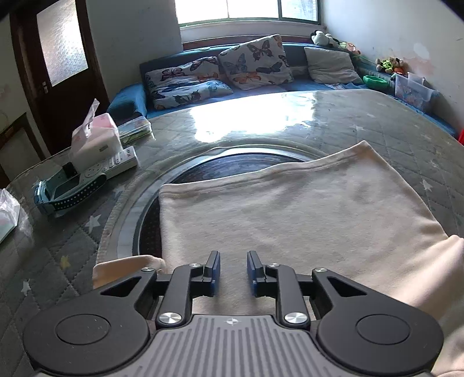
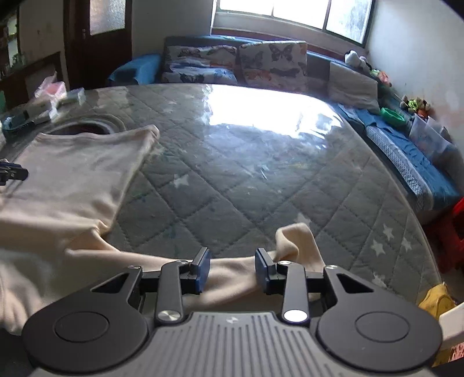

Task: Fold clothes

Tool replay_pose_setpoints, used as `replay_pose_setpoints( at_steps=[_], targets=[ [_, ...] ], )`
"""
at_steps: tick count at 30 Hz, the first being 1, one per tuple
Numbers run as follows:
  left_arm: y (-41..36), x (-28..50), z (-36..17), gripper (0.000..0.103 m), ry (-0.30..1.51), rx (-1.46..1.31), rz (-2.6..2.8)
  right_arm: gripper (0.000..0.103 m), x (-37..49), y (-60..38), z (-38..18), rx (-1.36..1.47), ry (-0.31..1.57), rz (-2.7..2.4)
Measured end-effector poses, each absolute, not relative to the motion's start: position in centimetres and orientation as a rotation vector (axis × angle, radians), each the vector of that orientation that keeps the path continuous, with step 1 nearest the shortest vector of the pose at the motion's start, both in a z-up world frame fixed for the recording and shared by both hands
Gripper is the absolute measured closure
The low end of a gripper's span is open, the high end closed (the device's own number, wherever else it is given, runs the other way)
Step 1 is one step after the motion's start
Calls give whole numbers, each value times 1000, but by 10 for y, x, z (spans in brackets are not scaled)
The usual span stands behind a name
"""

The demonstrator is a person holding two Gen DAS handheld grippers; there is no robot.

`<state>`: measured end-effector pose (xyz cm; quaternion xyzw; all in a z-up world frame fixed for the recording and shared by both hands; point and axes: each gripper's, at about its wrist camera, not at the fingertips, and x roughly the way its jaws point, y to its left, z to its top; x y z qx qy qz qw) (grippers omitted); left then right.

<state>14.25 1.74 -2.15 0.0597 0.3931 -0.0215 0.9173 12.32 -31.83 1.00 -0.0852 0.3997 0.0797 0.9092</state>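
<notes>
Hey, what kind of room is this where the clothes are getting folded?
Most likely a lived-in home sitting room. A blue sofa with butterfly-print cushions runs under a bright window, soft toys sit along the wall, and a cream garment lies on a round table under a grey quilted star-print cover.

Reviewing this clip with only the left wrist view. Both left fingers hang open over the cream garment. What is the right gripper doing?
Observer: The right gripper is open too, with a sleeve lying between its fingers, not pinched.
Operator: Where does that sleeve point?
Observer: Away from the garment body, out across the quilted table cover, its end curled up.
Operator: Anything near the table edge on that side?
Observer: Something yellow beyond the near right edge, and something red further along.
</notes>
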Motion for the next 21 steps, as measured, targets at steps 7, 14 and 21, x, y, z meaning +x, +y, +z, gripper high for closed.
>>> replay_pose_setpoints(
  at_steps=[7,14,21],
  targets=[
    [22,120,-10,79,789,124,-60,69,93,-267,35,-250,773,450],
    [18,63,14,75,739,156,-211,69,57,-214,42,-338,792,740],
    [1,-8,26,58,719,180,-404,69,30,-185,33,-415,808,864]
  ],
)
